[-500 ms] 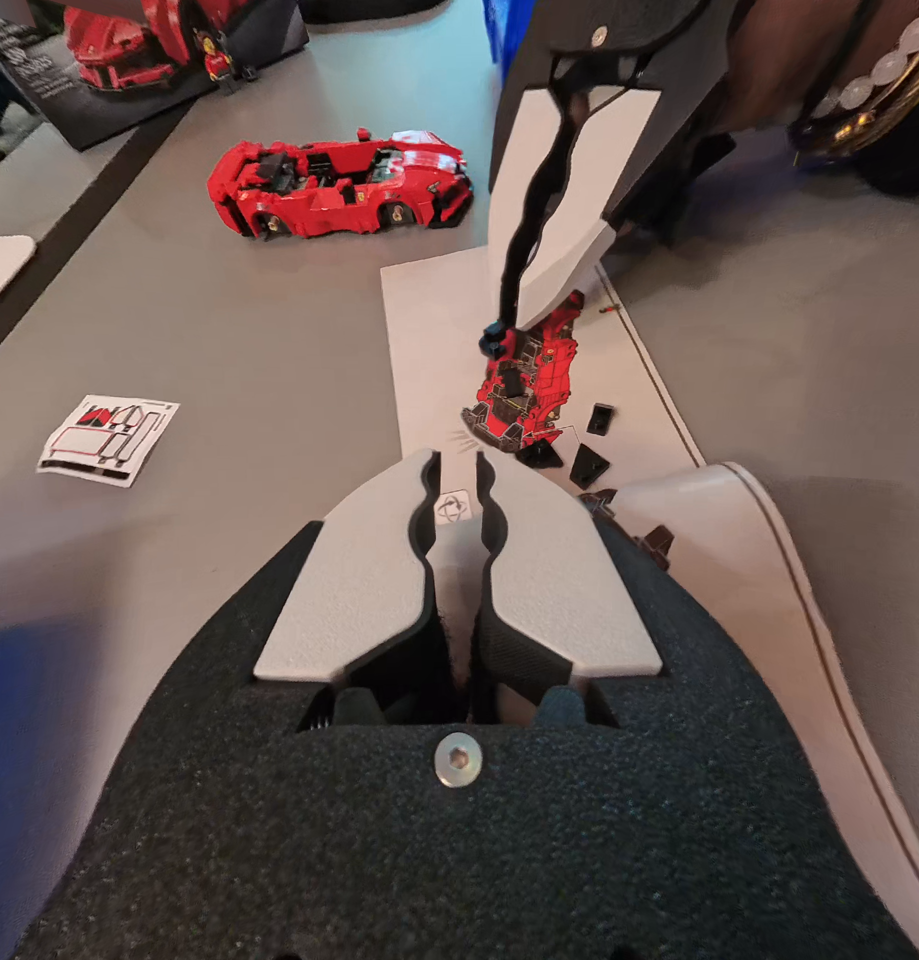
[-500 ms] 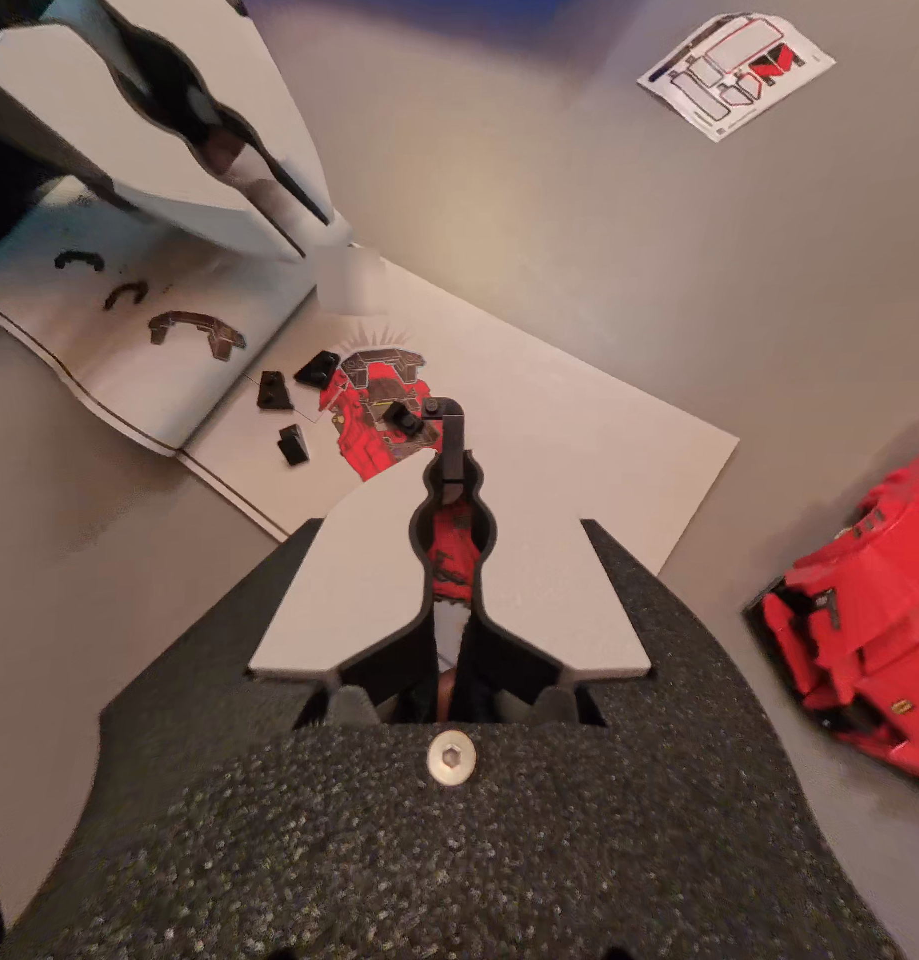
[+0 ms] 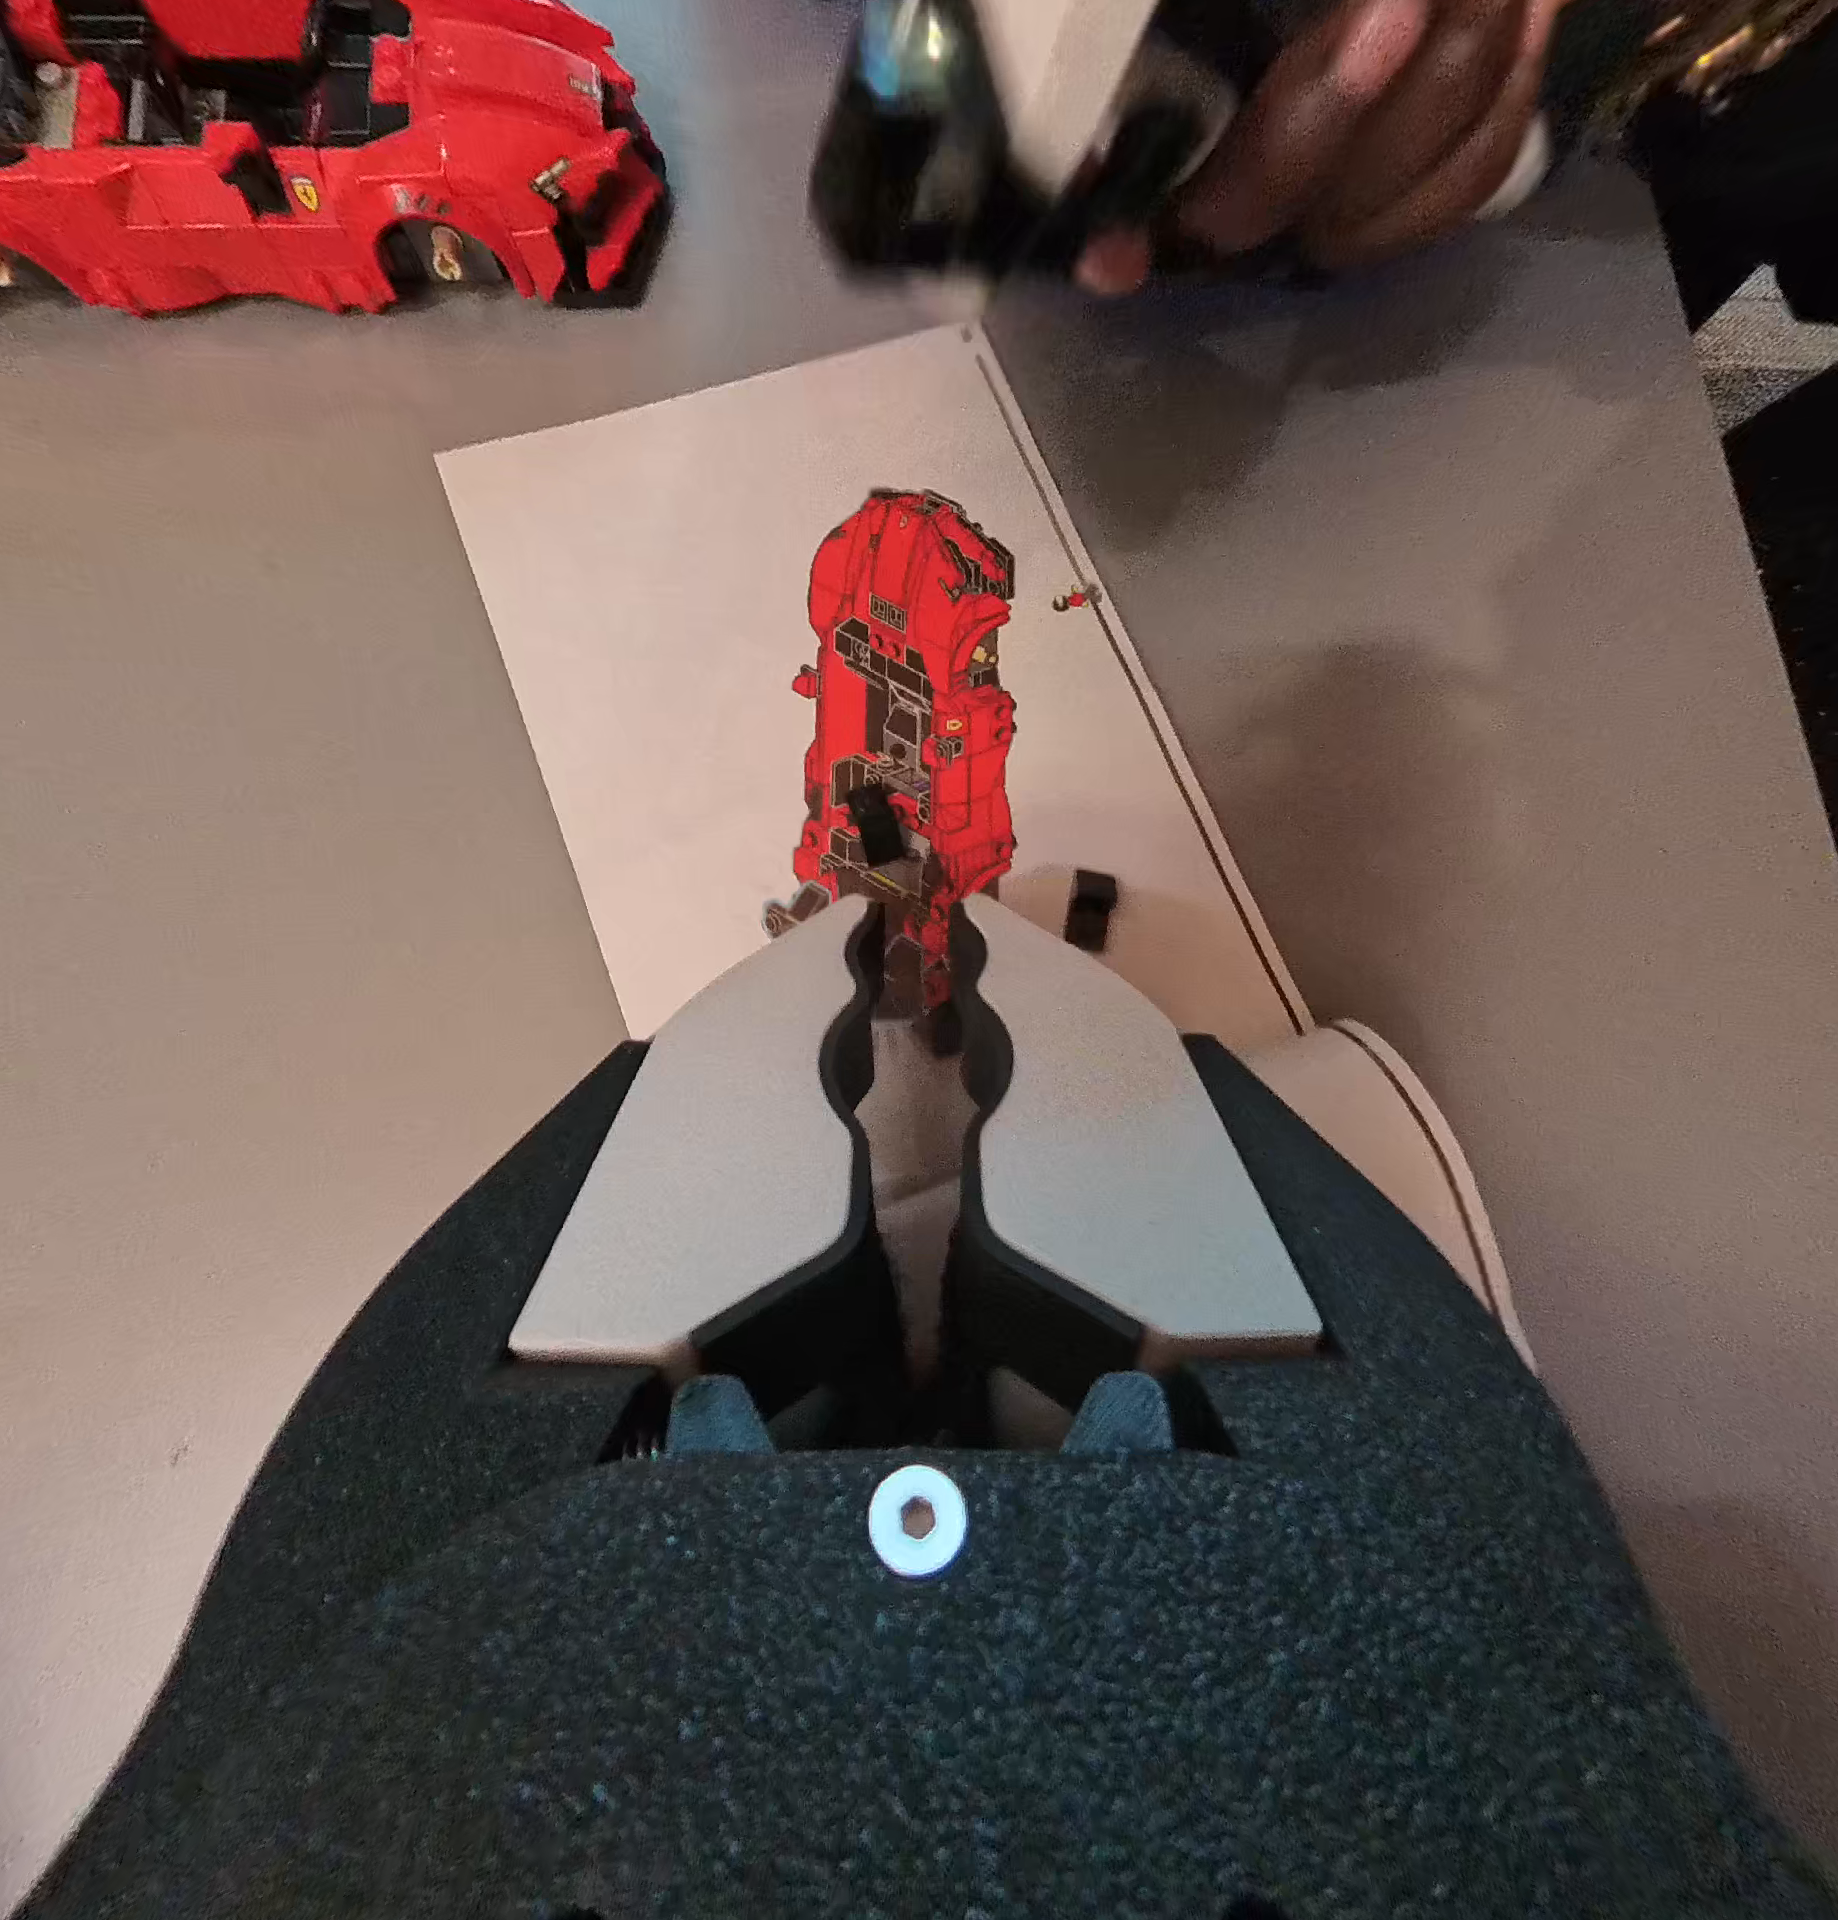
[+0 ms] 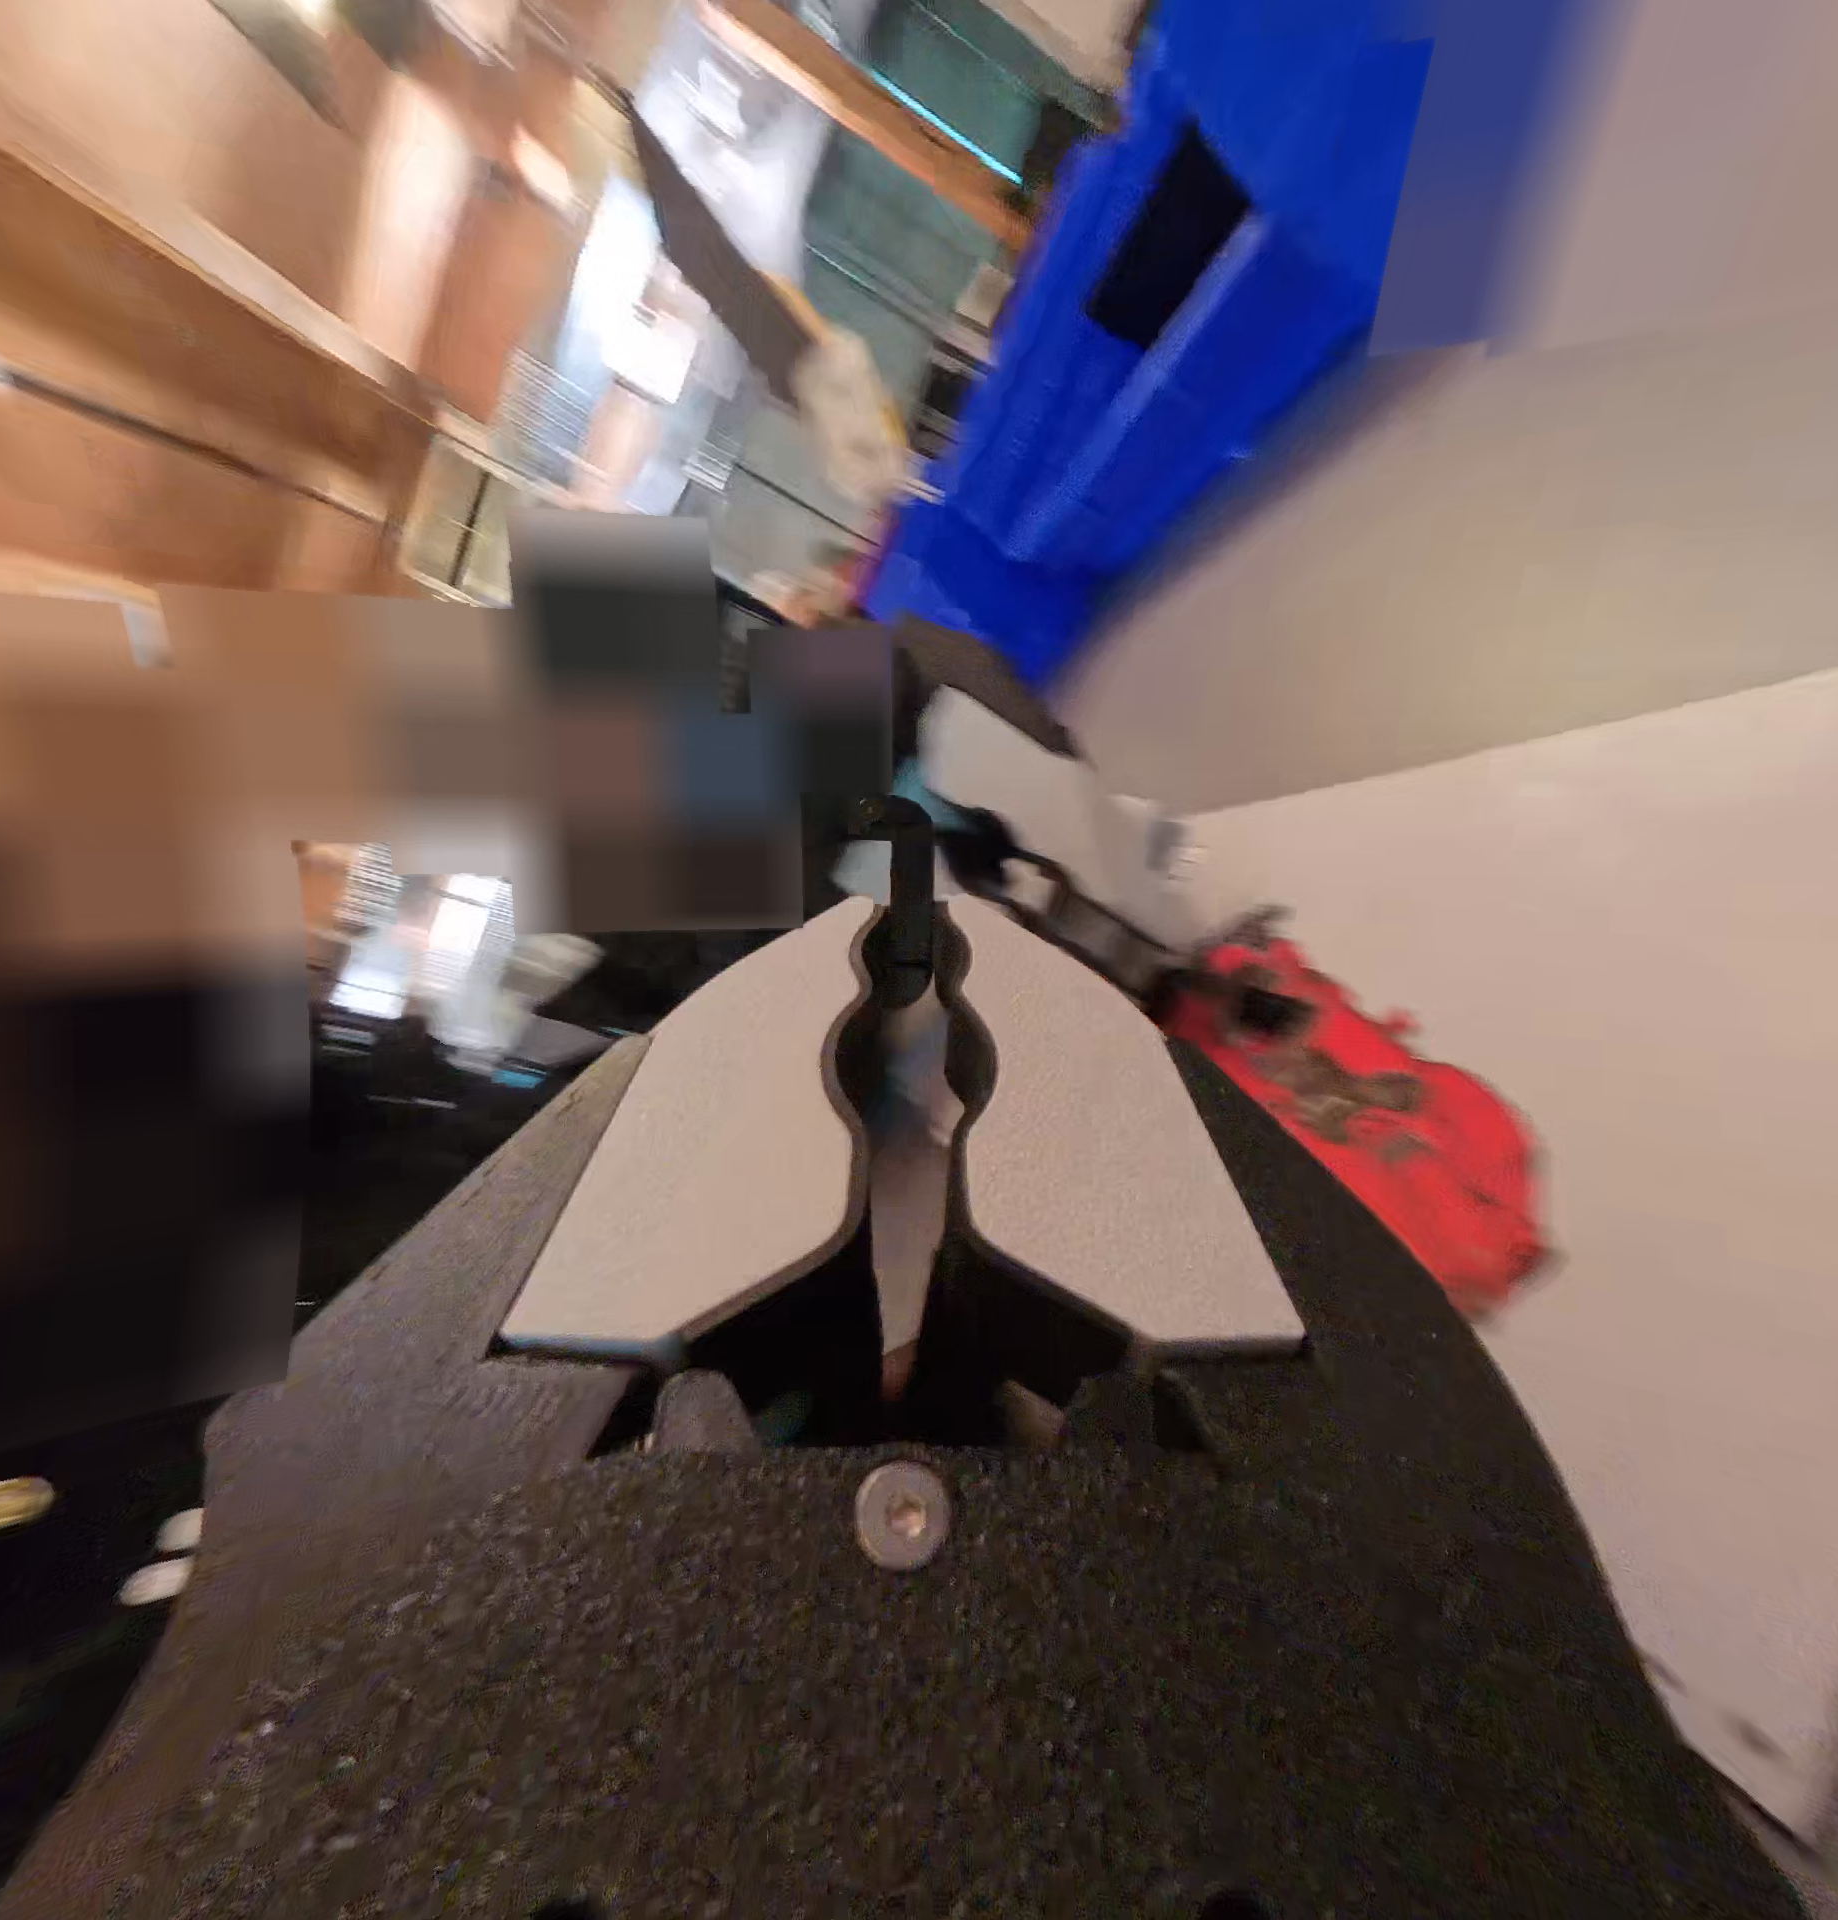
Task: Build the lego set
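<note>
Grey table (image 3: 219,831) w/ booklet (image 3: 666,623), red car (image 3: 291,187).

Your left wrist view looks steeply down over its fingers (image 3: 749,1122), close above the open booklet (image 3: 686,582) on the bench (image 3: 219,779). Your right wrist view tilts level across the bench, blurred. Both views share the red car (image 3: 302,166) (image 4: 1372,1101).
</note>
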